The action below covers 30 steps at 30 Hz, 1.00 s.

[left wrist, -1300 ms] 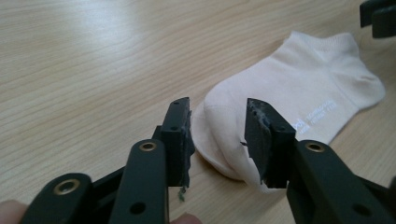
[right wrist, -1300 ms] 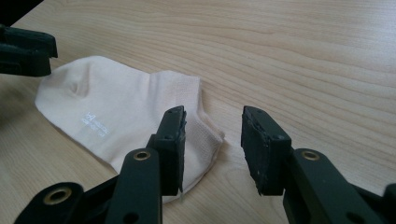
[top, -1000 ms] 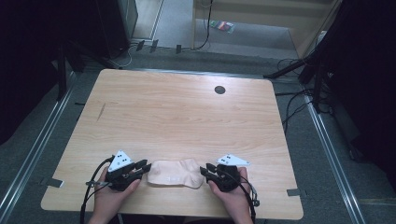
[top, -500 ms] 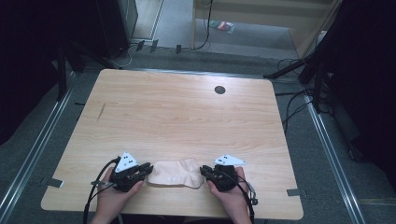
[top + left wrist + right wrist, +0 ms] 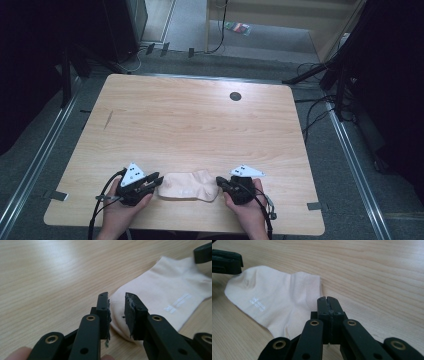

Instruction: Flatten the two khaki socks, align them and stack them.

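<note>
Table (image 5: 190,125): bare wood around your work; dark round hole (image 5: 235,96) far side.
Sock (image 5: 189,185): flat at near edge, between your hands.
Left gripper (image 5: 117,305): jaws parted at sock's end.
Right gripper (image 5: 328,304): jaws pressed together at sock's edge; whether they pinch fabric, cannot tell.

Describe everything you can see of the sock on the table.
The sock is a short, cream ankle sock of thin knit fabric, lying flat near the front edge of the wooden table. Small white lettering is printed on its side, and a ribbed cuff is at the end toward the right gripper, whose jaws are shut beside that cuff's edge; a grip on the fabric cannot be confirmed. The left gripper stands open with the sock's rounded toe end between its jaws.
</note>
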{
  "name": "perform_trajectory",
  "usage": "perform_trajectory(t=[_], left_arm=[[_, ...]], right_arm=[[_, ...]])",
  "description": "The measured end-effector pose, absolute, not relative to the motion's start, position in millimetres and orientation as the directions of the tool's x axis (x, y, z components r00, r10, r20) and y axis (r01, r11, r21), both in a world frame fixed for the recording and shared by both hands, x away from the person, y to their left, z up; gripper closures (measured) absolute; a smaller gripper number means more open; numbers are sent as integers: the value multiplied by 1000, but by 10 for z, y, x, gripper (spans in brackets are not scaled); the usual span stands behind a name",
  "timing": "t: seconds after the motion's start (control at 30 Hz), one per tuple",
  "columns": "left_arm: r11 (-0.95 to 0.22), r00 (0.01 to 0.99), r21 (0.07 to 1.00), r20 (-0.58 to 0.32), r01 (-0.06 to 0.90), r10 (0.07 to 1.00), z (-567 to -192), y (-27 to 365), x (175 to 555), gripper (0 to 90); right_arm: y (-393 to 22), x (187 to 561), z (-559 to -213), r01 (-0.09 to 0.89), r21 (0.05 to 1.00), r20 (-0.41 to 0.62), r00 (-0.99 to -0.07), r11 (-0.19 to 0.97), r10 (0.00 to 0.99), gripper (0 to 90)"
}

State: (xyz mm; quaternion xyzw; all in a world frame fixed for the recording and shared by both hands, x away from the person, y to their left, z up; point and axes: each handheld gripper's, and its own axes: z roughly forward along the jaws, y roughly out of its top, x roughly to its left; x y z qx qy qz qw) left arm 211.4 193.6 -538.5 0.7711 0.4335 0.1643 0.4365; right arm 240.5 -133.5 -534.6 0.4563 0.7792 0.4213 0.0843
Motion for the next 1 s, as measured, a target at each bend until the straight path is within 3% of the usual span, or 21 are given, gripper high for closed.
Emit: perform_trajectory(t=[0.13,0.27,0.4,0.57,0.8,0.9,1.0], left_arm=[[-227,604,821,-169,523,779,-5380,1917,2101,812],[-257,639,817,-167,516,751,-5386,1855,2085,820],[-303,629,781,-143,546,764,-5478,1812,2122,786],[-341,630,773,-96,535,771,-5498,1802,2126,776],[-372,628,774,-44,513,777,-5506,1777,2127,785],[-357,650,792,-66,496,757,-5503,1797,2119,707],[-302,657,827,-105,475,746,-5487,1862,2121,627]], right_arm=[[-1345,2388,-5329,631,750,264,-561,198,785,803],[-1322,2314,-5252,584,793,272,-592,172,758,864],[-1167,2275,-5316,593,767,258,-636,246,728,892],[-1113,2343,-5451,640,707,242,-619,300,747,900],[-1223,2401,-5458,670,690,264,-586,275,766,900],[-1217,2393,-5455,665,694,260,-587,274,767,899],[-1218,2372,-5442,640,721,256,-600,264,758,760]])
